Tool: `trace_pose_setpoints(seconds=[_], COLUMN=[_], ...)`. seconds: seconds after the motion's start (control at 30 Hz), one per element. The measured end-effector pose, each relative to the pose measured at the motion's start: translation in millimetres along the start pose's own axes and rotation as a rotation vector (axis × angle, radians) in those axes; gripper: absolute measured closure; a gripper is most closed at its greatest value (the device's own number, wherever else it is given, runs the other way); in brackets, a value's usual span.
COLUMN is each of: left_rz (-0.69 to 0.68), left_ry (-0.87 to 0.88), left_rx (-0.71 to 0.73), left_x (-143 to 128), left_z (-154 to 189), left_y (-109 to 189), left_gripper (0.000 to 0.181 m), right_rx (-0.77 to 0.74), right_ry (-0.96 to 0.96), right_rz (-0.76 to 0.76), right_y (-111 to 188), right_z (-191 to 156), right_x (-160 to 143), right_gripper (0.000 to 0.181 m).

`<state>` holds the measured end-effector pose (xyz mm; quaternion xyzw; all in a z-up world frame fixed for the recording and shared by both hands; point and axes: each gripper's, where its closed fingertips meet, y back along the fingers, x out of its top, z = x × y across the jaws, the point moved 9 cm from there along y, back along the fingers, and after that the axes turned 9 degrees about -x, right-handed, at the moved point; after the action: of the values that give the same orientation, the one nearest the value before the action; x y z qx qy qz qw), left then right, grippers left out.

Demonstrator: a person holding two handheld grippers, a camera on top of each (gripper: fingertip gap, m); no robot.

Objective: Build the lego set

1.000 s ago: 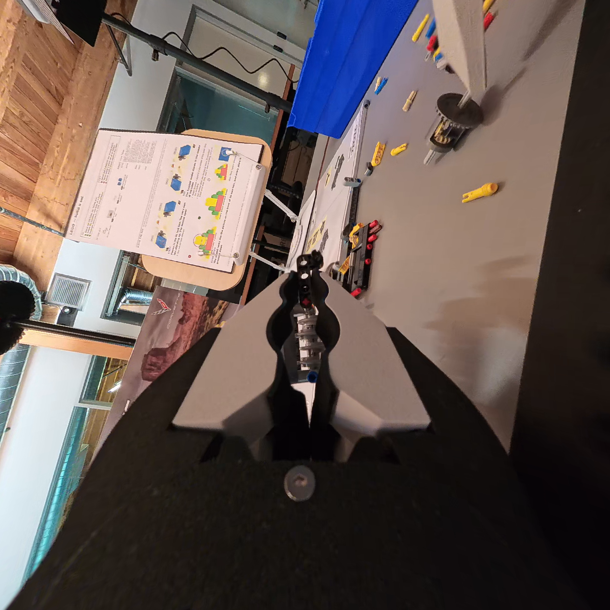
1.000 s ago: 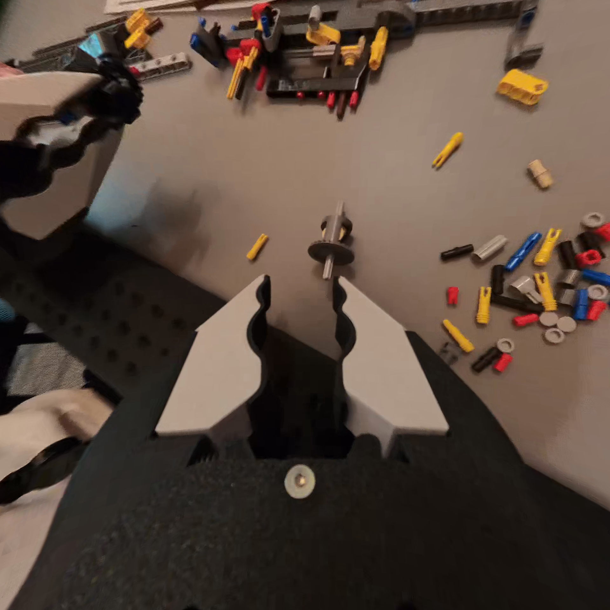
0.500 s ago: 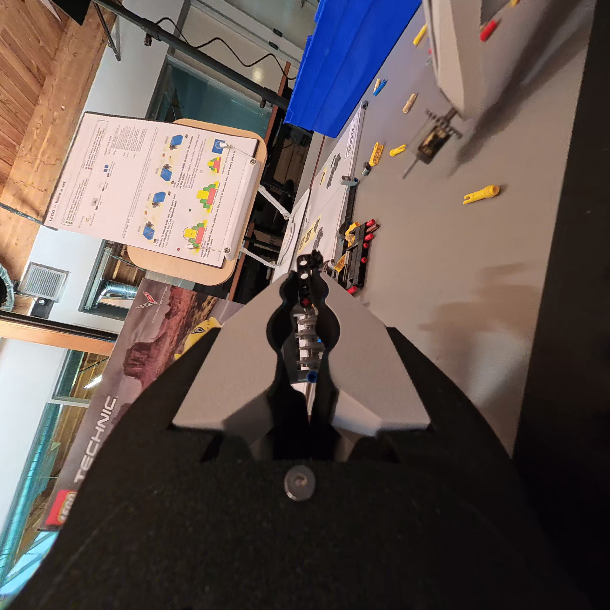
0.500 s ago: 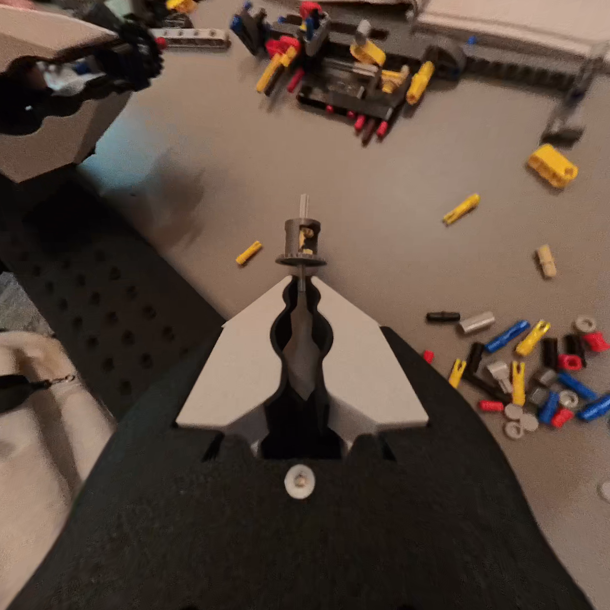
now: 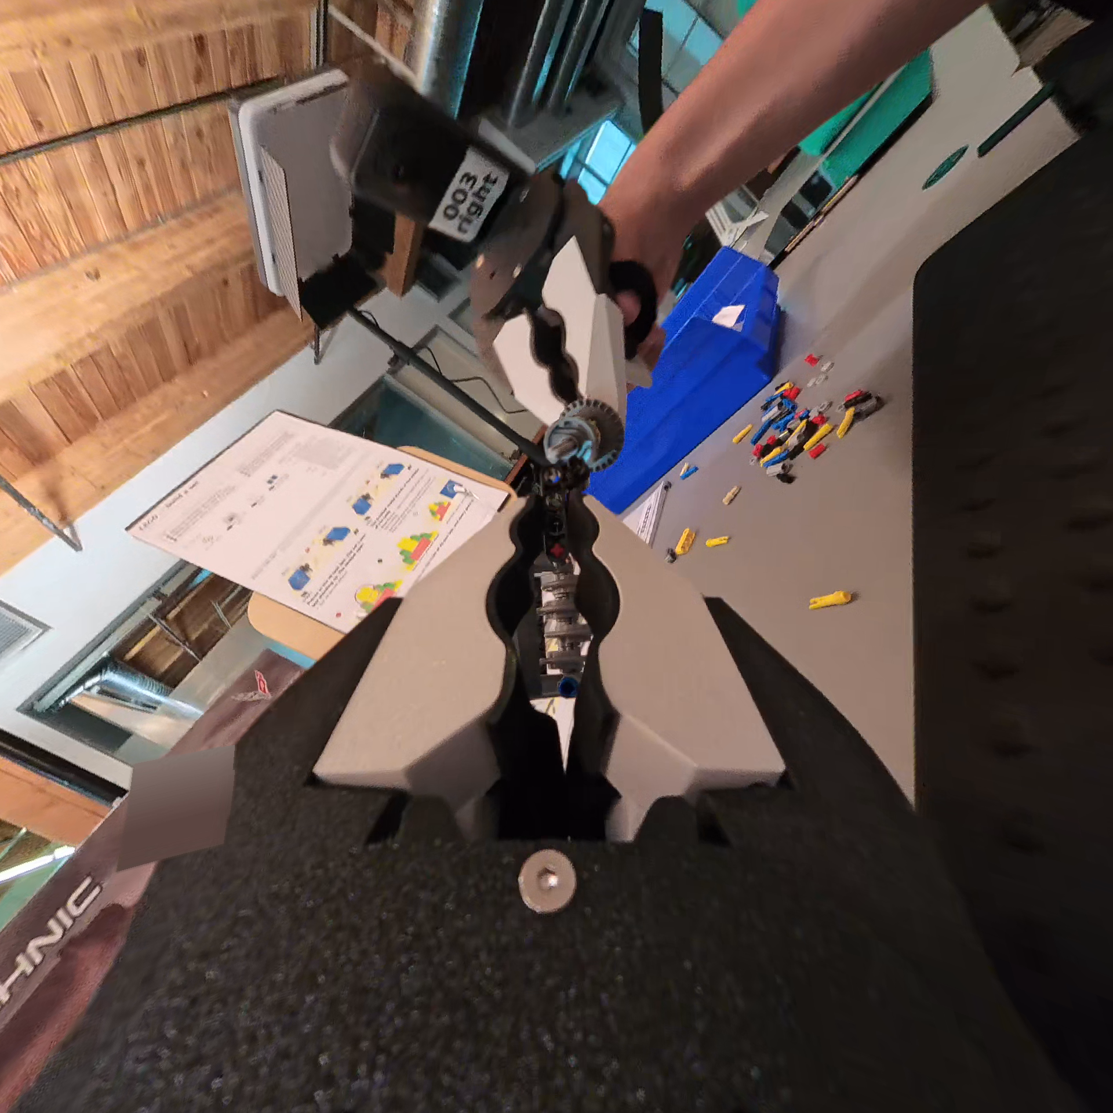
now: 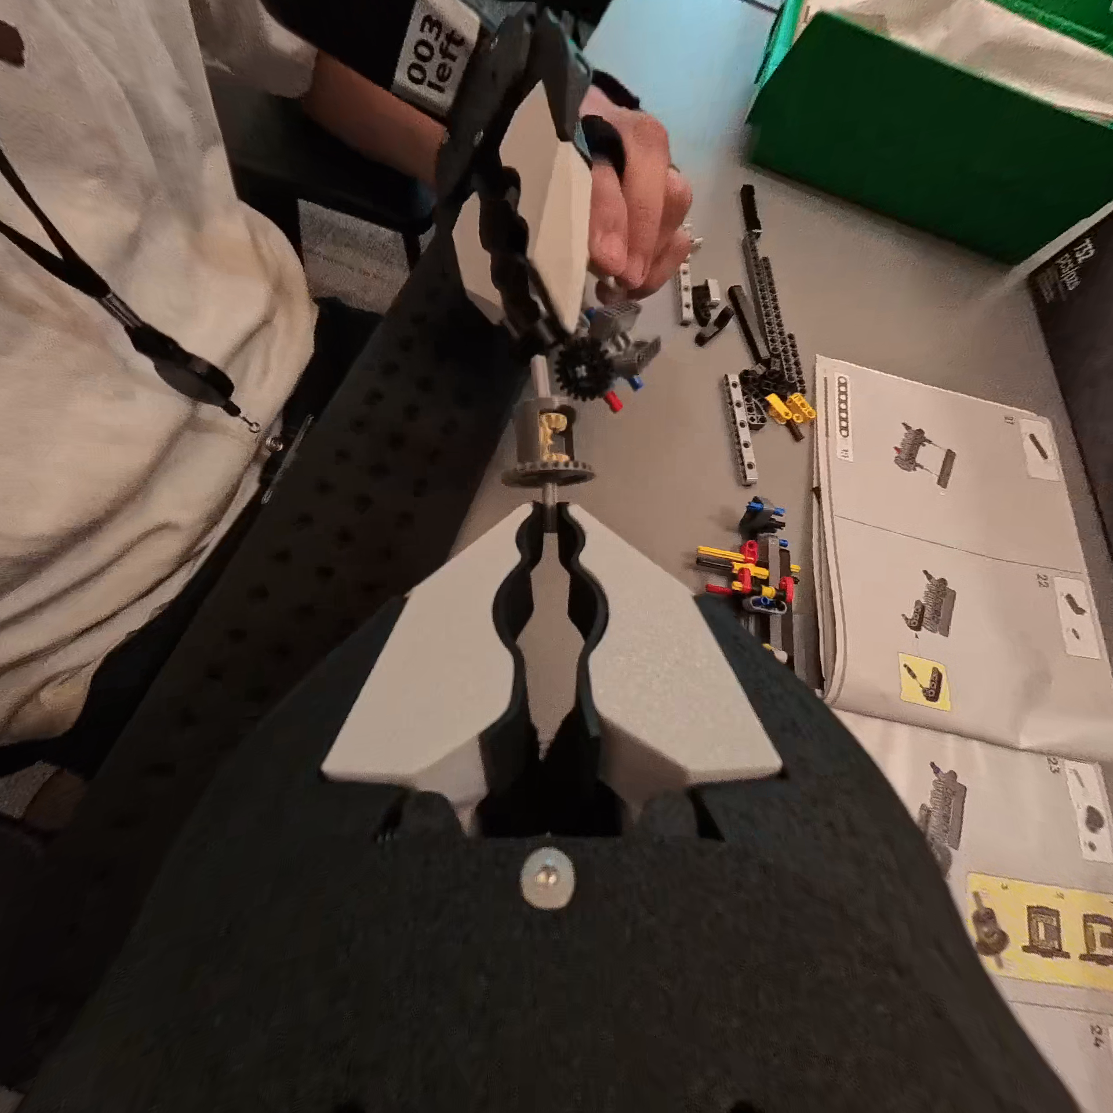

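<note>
Right gripper [image 6: 547,512] pinches the axle of the grey differential [image 6: 545,448], presenting its far axle end to the black-geared sub-assembly [image 6: 602,355] clamped in the left gripper [image 5: 557,500], likely for insertion. Both hang above the table [image 6: 662,482] (labels on both grippers, printed booklet [image 6: 963,542] beside).

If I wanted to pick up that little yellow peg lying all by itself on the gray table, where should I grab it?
Grab the yellow peg across its middle, coming straight down from above. It lies flat on the table with bare space around it, so the jaws should fit either side of its thin body. Its split end looks too narrow to pinch well.
</note>
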<state>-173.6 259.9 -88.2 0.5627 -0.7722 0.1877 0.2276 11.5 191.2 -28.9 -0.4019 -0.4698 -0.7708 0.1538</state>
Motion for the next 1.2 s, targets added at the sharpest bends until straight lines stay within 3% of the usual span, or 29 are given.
trace_pose_setpoints(seconds=[0.37,0.7,0.97,1.2], left_rz=[0.015,0.009,0.022,0.044], left_ry=[-0.174,-0.18,-0.188,-0.196], left_rx=[-0.045,-0.068,-0.066,-0.071], left_x=[12,12,14,18], left_z=[22,26,27,29], left_y=[-10,-12,-10,-10], left_gripper=[0.175,0.175,0.175,0.175], right_rx=[0.175,0.19,0.223,0.227], right_ry=[0.122,0.183,0.223,0.329], right_rz=[-0.084,-0.161,-0.14,-0.025], right_y=[-6,-4,-7,-16], right_z=[-7,-4,-5,-6], right_x=[-1,-4,5,-1], right_gripper=[0.177,0.177,0.177,0.177])
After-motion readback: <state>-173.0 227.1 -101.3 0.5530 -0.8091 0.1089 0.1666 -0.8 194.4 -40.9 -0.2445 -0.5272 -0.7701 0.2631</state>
